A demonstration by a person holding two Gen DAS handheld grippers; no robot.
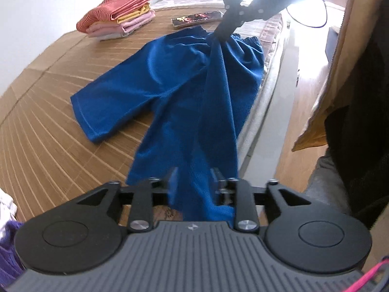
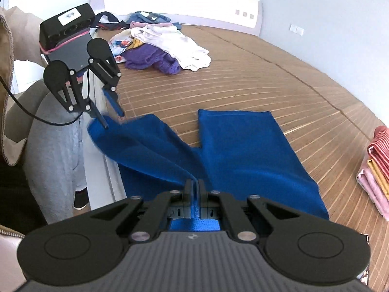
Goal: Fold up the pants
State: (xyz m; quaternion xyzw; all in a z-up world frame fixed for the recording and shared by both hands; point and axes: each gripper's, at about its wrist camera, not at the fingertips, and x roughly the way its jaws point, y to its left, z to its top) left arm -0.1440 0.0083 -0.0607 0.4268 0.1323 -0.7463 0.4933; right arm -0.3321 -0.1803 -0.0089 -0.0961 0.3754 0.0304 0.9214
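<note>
The blue shorts (image 2: 243, 150) lie on the bamboo mat (image 2: 255, 77) of a bed, one leg flat and the other raised toward the bed's near edge. Leftmost in the right wrist view, the left tool (image 2: 114, 119) reaches down to that raised leg's hem; its fingers stand apart with cloth between them, so I judge it open, either about to close or just letting go. Further right, the right tool (image 2: 194, 185) is clamped tight on a pinch of fabric near the waistband.

The step in hand looks like the first fold: laying one leg over the other. The next move calls for the left tool to close firmly on the hem, then for both tools to carry the raised leg across onto the flat one.

The lifted leg hangs over the mattress edge (image 2: 107, 170), so slack could slide off. Toward the right the mat is bare; loose laundry (image 2: 165, 46) sits well behind, and a folded stack (image 2: 379, 165) lies far right.
</note>
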